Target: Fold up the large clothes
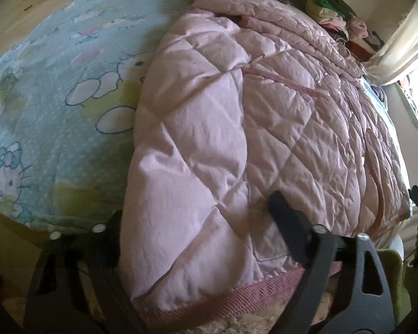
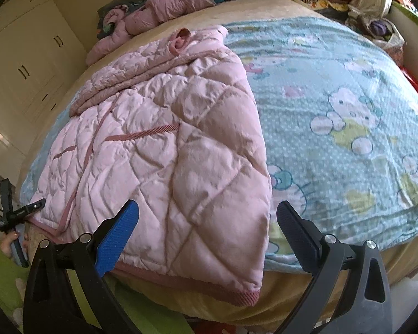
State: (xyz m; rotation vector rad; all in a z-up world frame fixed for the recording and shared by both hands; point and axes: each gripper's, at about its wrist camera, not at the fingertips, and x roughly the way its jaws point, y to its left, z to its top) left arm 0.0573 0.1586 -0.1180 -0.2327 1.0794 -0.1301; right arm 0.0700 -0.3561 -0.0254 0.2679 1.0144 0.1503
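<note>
Nearest us in the left wrist view, the left tongs [image 1: 192, 222] straddle the ribbed hem of the pink quilted jacket [image 1: 237, 111]. One dark finger [image 1: 287, 222] lies on top of the fabric, the other is half hidden behind the jacket's side edge, and we cannot tell whether the pads press on the cloth. The jacket lies flat on the bed, over a light blue cartoon-print sheet [image 1: 55, 105]. Beyond its collar end a heap of folded clothes [image 1: 334, 14] sits against the wall, with a pale curtain [image 1: 398, 47] at the far right.

In the right wrist view, our right tongs [image 2: 206, 231] stand wide apart around the jacket's near corner: the blue-padded finger [image 2: 117, 239] rests against the quilting and the dark one [image 2: 298, 231] hangs over the sheet just beside the jacket's edge, gripping nothing. A second pink garment [image 2: 153, 14] lies bunched near the far edge of the bed, well apart from the jacket. White cupboards [image 2: 28, 55] fill the left side, and the left tongs show small at the jacket's other hem corner.
</note>
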